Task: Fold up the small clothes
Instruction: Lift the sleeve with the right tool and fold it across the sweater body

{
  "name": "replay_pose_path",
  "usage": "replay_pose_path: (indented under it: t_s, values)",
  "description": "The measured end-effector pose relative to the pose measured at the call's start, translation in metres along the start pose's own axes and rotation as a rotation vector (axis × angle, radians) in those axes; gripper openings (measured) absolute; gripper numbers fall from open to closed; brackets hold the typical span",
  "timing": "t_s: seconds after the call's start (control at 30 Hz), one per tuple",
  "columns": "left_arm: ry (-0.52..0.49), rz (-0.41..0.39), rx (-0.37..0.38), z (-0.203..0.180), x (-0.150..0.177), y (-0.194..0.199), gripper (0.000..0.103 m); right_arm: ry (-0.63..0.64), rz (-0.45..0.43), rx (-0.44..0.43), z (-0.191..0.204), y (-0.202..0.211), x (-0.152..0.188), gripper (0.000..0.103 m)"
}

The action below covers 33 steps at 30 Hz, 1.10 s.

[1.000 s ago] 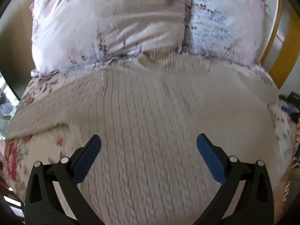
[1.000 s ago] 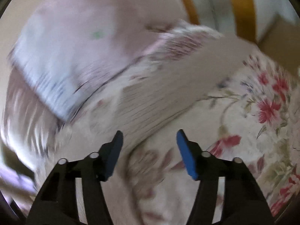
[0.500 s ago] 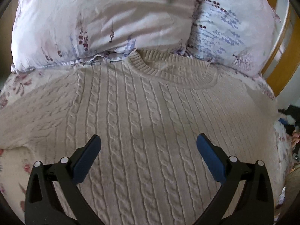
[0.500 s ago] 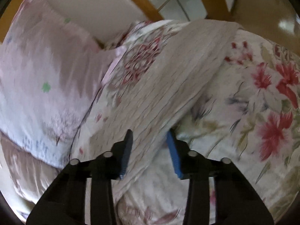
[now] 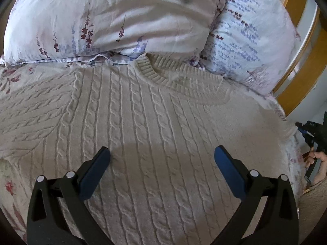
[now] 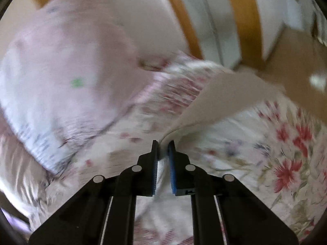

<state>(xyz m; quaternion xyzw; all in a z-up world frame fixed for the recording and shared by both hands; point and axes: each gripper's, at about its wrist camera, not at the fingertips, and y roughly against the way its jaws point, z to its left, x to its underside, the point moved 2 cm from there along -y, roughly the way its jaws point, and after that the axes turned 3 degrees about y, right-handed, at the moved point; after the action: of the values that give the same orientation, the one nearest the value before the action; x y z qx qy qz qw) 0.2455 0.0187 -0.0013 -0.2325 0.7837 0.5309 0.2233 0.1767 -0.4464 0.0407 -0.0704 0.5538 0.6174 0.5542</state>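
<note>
A cream cable-knit sweater (image 5: 147,134) lies spread flat, front up, on a bed covered by a floral quilt with red flowers (image 6: 282,163). Its ribbed round collar (image 5: 173,75) points toward two pale pillows propped at the head: a wide one printed with purple sprigs (image 5: 114,18) and, touching it on the right, one with blue and maroon dotted rows (image 5: 249,40). Beyond them stands an orange-brown wooden headboard (image 5: 300,77).

The left gripper (image 5: 161,159) hovers over the sweater's chest, its blue-padded fingers (image 5: 96,173) spread wide with nothing between them, casting a shadow on the knit.

At the right edge of the left wrist view, the right gripper (image 5: 312,132) sits beside the bed at the sweater's sleeve side, with the person's fingers wrapped on its handle. In its own blurred view, the right gripper (image 6: 162,149) has its blue pads nearly together, pinching a thin fold of cream fabric, the sweater sleeve (image 6: 220,100), which rises from the fingers and stretches away over the quilt toward the headboard.
</note>
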Motion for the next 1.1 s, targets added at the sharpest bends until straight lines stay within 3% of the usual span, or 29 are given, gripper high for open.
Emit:
replay_pose_path:
  t_s: [0.17,0.3,0.43,0.53,0.57,0.6,0.67,0.83,0.97,1.0,1.1]
  values:
    - [0.106,-0.056,0.106,0.013,-0.002,0.007,0.101,0.187,-0.003,-0.233,0.086,0.026,0.021,0.011]
    - [0.142,-0.068,0.121,0.020,-0.003,0.009,0.101,0.327,0.135,-0.389,0.147,0.017,0.072,0.010]
    - [0.140,-0.076,0.119,0.020,-0.003,0.011,0.101,0.384,0.299,-0.400,0.169,-0.011,0.120,0.010]
    - [0.146,-0.075,0.122,0.022,-0.003,0.010,0.101,0.351,0.352,-0.395,0.164,-0.021,0.128,0.013]
    - [0.148,-0.076,0.123,0.022,-0.003,0.010,0.101,0.324,0.363,-0.398,0.161,-0.022,0.127,0.026]
    - [0.150,-0.078,0.126,0.022,-0.003,0.010,0.101,0.291,0.368,-0.404,0.157,-0.021,0.124,0.049]
    - [0.153,-0.077,0.131,0.023,-0.004,0.010,0.101,0.228,0.342,-0.410,0.145,-0.016,0.116,0.062]
    - [0.150,-0.068,0.142,0.024,-0.004,0.009,0.101,0.033,0.327,-0.378,0.116,-0.025,0.091,0.060]
    - [0.154,-0.062,0.148,0.026,-0.006,0.010,0.101,-0.105,0.306,-0.294,0.096,-0.038,0.078,0.038]
    - [0.155,-0.061,0.146,0.027,-0.006,0.010,0.101,-0.108,0.287,-0.261,0.094,-0.038,0.074,0.029]
    - [0.167,-0.055,0.148,0.030,-0.008,0.011,0.101,-0.003,0.192,-0.143,0.110,-0.034,0.064,0.016]
